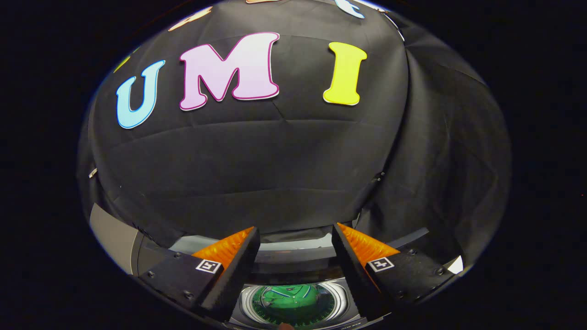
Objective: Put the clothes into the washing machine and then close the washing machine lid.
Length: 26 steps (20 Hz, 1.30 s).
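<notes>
Below, tool gapes above washer drum holding green garment.

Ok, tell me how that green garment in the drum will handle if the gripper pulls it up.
The green garment lies crumpled in the washer drum, so it is probably soft and would drape from one pinch. It looks like thin cloth, likely light. The gripper is open above it, touching nothing.

Gripper fingers spread wide, nothing between them. Below the gap, washing machine drum mouth uncovered; green garment lies inside, partly filling it. Raised lid stands just beyond the fingertips. Black cloth wall closes off the space ahead, close behind the machine.
</notes>
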Tool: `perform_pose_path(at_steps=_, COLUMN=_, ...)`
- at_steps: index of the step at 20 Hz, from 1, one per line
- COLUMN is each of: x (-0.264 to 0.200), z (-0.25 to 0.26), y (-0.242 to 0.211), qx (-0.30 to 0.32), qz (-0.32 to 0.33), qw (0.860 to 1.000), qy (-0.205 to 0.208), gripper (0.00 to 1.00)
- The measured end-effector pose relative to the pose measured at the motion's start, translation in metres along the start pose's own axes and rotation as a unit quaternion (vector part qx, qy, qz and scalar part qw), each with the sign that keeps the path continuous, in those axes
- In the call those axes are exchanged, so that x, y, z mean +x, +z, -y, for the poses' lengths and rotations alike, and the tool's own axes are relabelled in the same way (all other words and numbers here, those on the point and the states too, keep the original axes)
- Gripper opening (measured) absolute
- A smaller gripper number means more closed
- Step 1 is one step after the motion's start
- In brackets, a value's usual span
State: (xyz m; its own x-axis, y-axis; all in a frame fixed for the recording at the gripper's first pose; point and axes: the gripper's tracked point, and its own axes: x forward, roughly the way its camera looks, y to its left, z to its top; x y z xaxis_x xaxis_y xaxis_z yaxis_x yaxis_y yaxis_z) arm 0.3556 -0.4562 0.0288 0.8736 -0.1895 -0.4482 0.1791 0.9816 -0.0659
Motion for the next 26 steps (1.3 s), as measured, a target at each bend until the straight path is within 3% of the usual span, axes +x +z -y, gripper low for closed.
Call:
perform_pose_path(at_steps=22, x=-0.051, z=0.006, y=-0.048, qx=0.003, qz=-0.017, qw=1.0, qy=0.01, gripper=0.99)
perform_pose_path(at_steps=26, x=-0.053, z=0.009, y=-0.068, qx=0.005, qz=-0.043, qw=0.999, qy=0.008, gripper=0.99)
